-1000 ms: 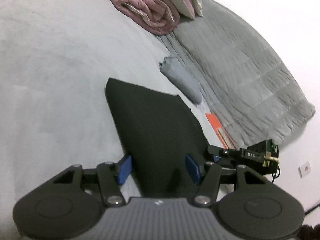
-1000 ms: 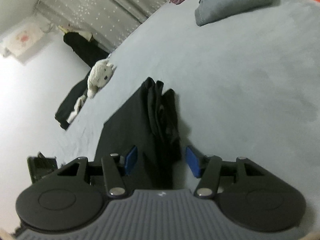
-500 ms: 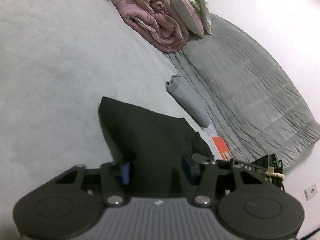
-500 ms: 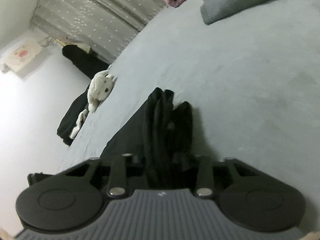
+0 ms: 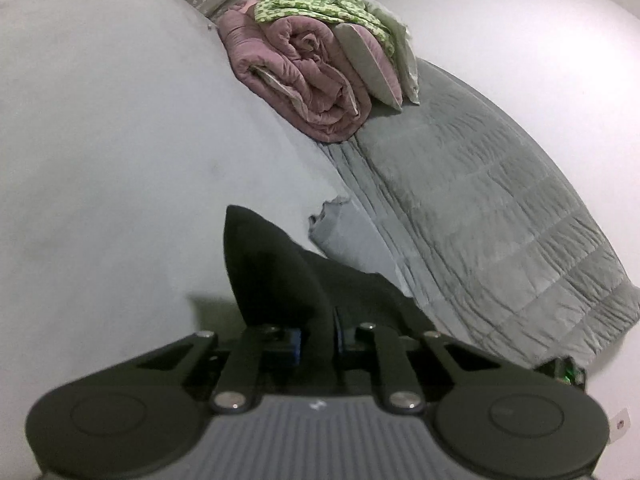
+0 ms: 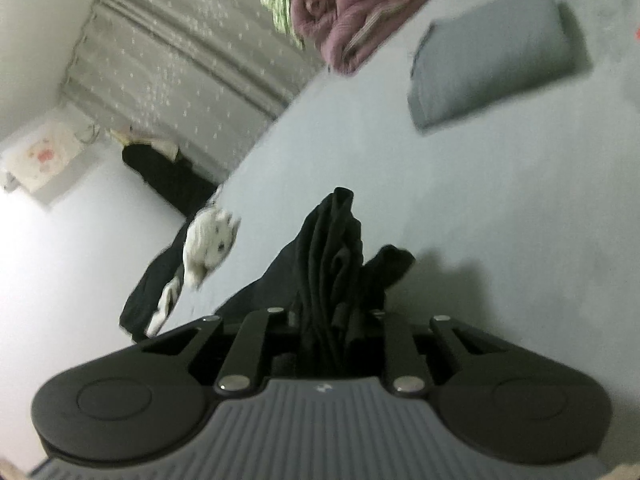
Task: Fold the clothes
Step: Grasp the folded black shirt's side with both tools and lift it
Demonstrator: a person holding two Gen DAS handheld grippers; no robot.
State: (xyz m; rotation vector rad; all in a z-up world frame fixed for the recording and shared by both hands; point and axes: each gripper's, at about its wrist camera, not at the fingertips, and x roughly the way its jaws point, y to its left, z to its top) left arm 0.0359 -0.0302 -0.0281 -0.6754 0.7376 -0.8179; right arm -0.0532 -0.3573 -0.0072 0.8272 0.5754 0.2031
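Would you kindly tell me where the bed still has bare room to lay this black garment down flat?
The widest bare stretch of grey sheet lies left of the black garment, reaching up to the pink quilt. Another runs between garment and folded grey cloth. It is crowded along the grey quilted blanket and near the plush toy.

Left gripper (image 5: 316, 344) at 6 o'clock, jaws just closed in, blue pads (image 5: 297, 345) pinching black garment (image 5: 280, 268). Right gripper (image 6: 332, 334) at 6 o'clock, jaws likewise closed in, clamped on bunched folds.

No legible text, seemingly.
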